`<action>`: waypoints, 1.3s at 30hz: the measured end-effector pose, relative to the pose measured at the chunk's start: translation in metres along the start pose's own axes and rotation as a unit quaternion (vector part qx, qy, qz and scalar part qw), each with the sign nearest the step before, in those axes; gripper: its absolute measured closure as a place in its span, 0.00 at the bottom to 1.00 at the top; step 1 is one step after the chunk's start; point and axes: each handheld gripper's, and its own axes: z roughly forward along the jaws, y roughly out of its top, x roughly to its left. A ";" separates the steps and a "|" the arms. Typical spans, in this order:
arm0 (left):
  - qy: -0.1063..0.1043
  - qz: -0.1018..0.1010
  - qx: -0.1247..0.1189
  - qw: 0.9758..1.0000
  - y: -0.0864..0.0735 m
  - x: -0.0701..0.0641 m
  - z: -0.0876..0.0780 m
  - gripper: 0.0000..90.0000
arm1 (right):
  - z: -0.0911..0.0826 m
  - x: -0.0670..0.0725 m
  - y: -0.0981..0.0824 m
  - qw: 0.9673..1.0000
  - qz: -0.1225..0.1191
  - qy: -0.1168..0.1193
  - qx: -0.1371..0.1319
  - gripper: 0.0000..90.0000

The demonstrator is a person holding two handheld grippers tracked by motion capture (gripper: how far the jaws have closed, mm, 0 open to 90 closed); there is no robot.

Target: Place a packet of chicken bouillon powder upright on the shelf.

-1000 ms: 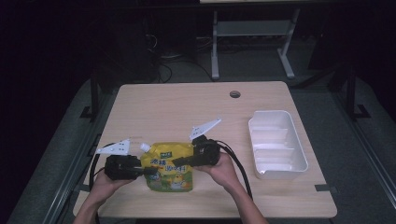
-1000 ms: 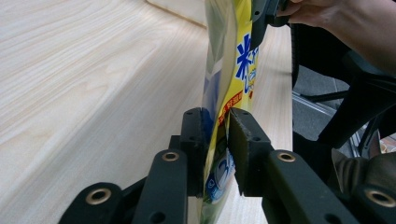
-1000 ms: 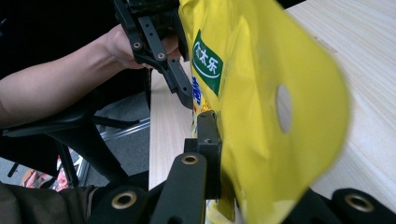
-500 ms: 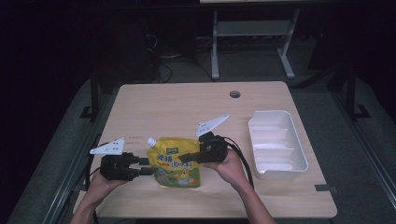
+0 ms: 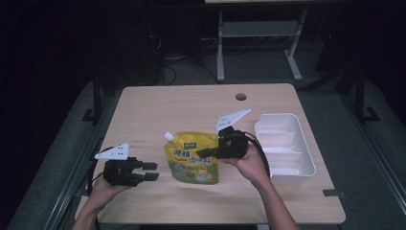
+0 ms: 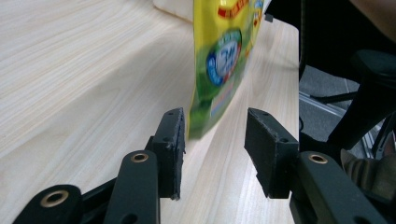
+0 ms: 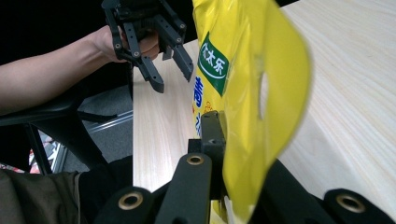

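A yellow spout pouch with green print and a white cap hangs upright over the table's front middle. My right gripper is shut on its right edge. In the right gripper view the pouch fills the space between the jaws of my right gripper and hides one of them. My left gripper stands open a short way left of the pouch, apart from it. In the left gripper view the pouch's lower corner hangs just beyond the open left gripper.
A white divided tray sits on the table's right side, close to my right hand. A round cable hole lies near the far edge. The left gripper and its forearm are in the right gripper view, over the table's front edge.
My right gripper has lifted the pouch up and to the right. The left gripper has come off the pouch's left edge and drawn back to the left.
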 end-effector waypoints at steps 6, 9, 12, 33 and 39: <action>0.002 0.004 0.006 1.000 0.000 0.000 0.002 0.63 | -0.018 -0.005 0.002 1.000 -0.003 -0.011 -0.001 1.00; 0.002 0.004 0.007 1.000 -0.001 0.000 0.002 0.63 | -0.027 -0.006 0.003 1.000 -0.004 -0.015 -0.002 1.00; 0.003 0.003 0.007 1.000 -0.001 0.000 0.003 0.63 | -0.034 -0.007 0.005 1.000 -0.004 -0.022 -0.003 1.00; 0.024 0.013 0.054 0.998 -0.005 0.001 0.015 0.56 | -0.104 -0.034 0.005 0.999 0.004 -0.049 -0.021 1.00; 0.034 0.005 0.055 0.998 -0.006 0.002 0.014 0.51 | -0.120 -0.039 0.005 0.998 0.005 -0.052 -0.028 1.00</action>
